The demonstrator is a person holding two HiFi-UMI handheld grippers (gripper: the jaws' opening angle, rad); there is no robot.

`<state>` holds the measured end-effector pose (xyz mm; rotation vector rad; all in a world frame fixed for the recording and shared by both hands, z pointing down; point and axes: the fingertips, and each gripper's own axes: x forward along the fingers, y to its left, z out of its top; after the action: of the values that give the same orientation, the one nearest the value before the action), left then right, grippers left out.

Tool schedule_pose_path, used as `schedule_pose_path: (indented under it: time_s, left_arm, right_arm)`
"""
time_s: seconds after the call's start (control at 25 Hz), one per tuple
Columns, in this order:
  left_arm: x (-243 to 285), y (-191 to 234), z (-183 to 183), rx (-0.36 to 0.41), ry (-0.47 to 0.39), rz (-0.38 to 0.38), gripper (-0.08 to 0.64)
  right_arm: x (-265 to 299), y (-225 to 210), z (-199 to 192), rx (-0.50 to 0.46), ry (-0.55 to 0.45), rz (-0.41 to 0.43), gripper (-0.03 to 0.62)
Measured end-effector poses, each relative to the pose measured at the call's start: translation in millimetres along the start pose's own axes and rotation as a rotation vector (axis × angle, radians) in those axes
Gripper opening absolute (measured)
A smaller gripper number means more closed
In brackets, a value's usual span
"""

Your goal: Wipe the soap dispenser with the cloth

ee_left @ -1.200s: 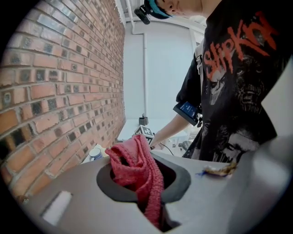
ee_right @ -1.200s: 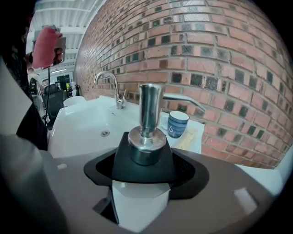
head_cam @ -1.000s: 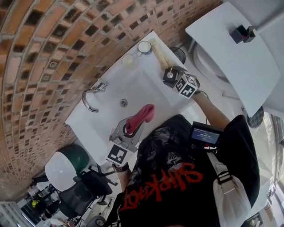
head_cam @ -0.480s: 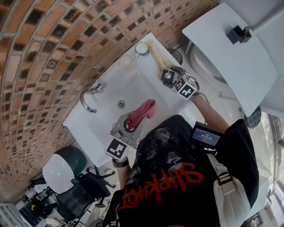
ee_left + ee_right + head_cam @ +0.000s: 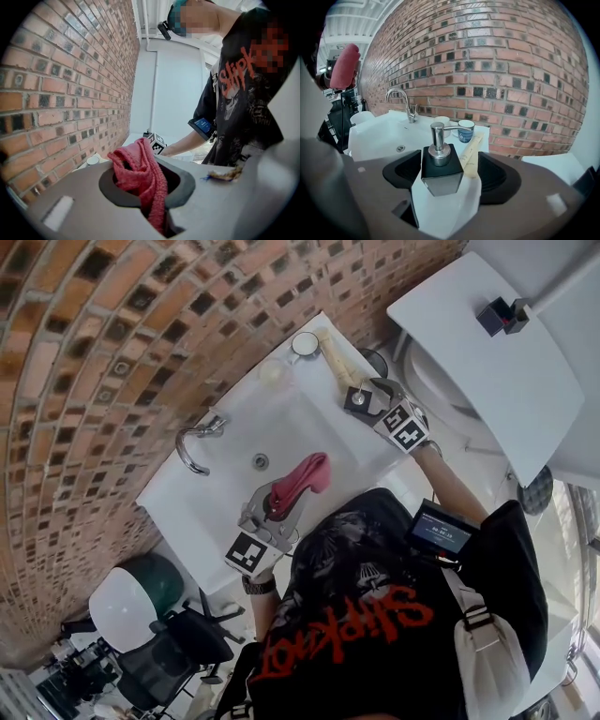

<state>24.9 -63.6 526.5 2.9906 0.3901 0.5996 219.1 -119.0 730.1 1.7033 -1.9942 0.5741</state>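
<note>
Black soap dispenser (image 5: 442, 171) upright, spout toward cup (image 5: 465, 131), free between just-opened jaws of right gripper (image 5: 448, 174), left gripper (image 5: 147, 188) clenching cloth (image 5: 139, 169)

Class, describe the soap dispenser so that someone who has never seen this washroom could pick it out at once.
Start at the brick wall and the white sink against it. On the sink's flat ledge, at the end away from the tap, near a blue cup and a pale stick, stands the soap dispenser. It alone is a black square block with a shiny metal pump.
</note>
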Motion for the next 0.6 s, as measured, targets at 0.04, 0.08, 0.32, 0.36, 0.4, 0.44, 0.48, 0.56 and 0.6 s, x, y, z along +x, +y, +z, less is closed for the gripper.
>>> schedule_pose_path:
  time_s: [0.04,0.08,0.32,0.36,0.4,0.44,0.48,0.56,0.6]
  left_arm:
    - [-1,0,0,-0.002,-0.006,-0.005,0.052]
    - [-2,-1,1,-0.006,-0.013,-0.011,0.052]
    - [4,2,9,-0.017,-0.051,-0.032,0.052]
    - [7,1,11,-0.012,-0.057,-0.034,0.052]
    - [10,1,13,-0.005,-0.062,-0.036,0.052]
    - [14,1,14,0.001,-0.065,-0.04,0.052]
    - [18,0,16,0.007,-0.067,-0.046,0.052]
    - [28,-2,20,0.008,-0.074,-0.059,0.052]
    - [31,-3,22,0.005,-0.079,-0.063,0.052]
  right_arm:
    - [-5,-1,1,0.002,-0.004,-0.012,0.367]
    - [-10,-1,1,-0.003,-0.003,-0.025,0.367]
    - [-47,-2,10,-0.021,-0.025,-0.087,0.367]
    - [-55,-3,13,-0.013,-0.04,-0.1,0.367]
    - [-64,-4,15,-0.003,-0.057,-0.114,0.365]
    - [-72,-5,17,0.008,-0.071,-0.128,0.362]
    - [-81,-6,19,0.019,-0.083,-0.139,0.36]
    - [-100,-3,23,0.032,-0.109,-0.155,0.35]
    - [-108,0,29,0.032,-0.132,-0.152,0.329]
